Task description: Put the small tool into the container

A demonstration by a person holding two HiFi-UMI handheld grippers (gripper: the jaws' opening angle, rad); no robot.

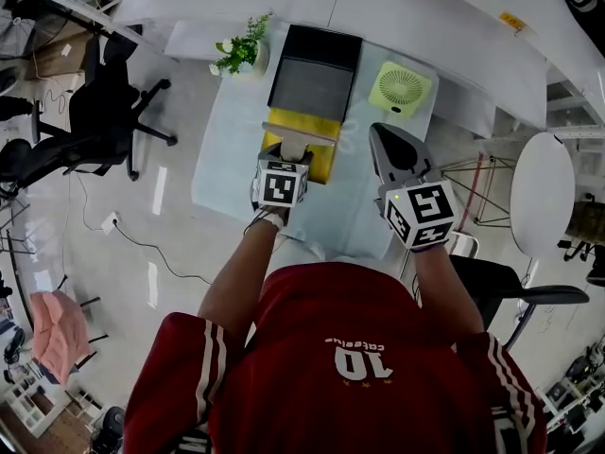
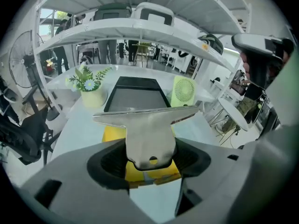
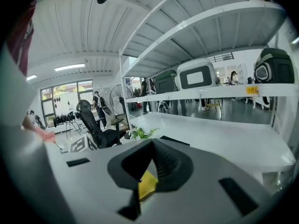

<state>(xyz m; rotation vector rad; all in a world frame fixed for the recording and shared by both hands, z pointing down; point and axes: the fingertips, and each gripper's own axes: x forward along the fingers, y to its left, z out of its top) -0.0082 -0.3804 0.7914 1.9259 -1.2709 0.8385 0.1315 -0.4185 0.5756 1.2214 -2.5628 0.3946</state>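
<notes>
Steel small tool (image 2: 150, 129) is clamped in the left gripper (image 2: 149, 161), angled toward the black container (image 2: 136, 101) ahead, probably for release, while the right gripper (image 3: 141, 178) hangs closed and empty.

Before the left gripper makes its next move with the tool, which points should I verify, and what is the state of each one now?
1. Metal scraper gripped between the jaws of the left gripper: ok.
2. Scraper above the black container: not ok; it hangs over the yellow pad, short of the container.
3. Container open on top, inside bare: ok.
4. Right gripper shut, empty and off to the side: ok.
5. Potted plant and green fan out of the path: ok; they stand on either side of the container.
</notes>
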